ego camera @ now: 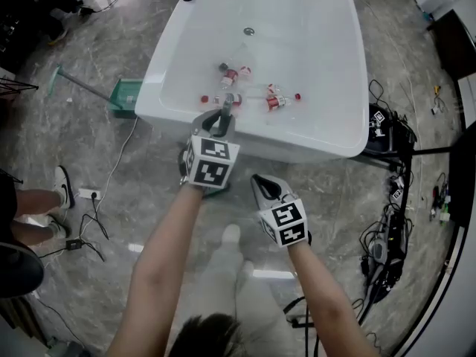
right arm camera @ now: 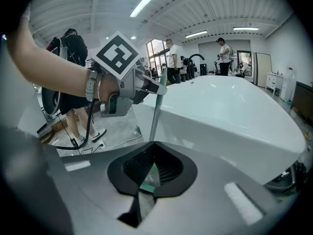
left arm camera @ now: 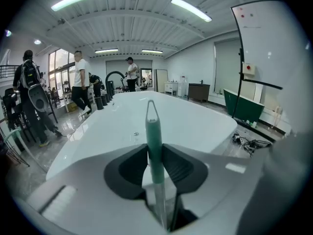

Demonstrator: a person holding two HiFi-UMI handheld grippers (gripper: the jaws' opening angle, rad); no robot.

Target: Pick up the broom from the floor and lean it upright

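Observation:
The broom stands upright at the near edge of the white table [ego camera: 312, 21]. Only its handle shows: a silver pole with a green grip and a hanging loop [ego camera: 227, 103]. My left gripper [ego camera: 222, 115] is shut on the green grip [left arm camera: 153, 136] just below the loop. Lower and to the right, my right gripper [ego camera: 262, 186] is closed round the pole [right arm camera: 155, 114], which runs down from the left gripper [right arm camera: 146, 84] into its jaws [right arm camera: 152, 148]. The broom's head is hidden below my arms.
A green dustpan [ego camera: 123, 95] with a long handle lies on the floor left of the table. Small bottles and red caps [ego camera: 271, 101] lie on the tabletop. Cables and gear [ego camera: 387, 199] crowd the floor at right. A person's feet [ego camera: 63, 188] are at left.

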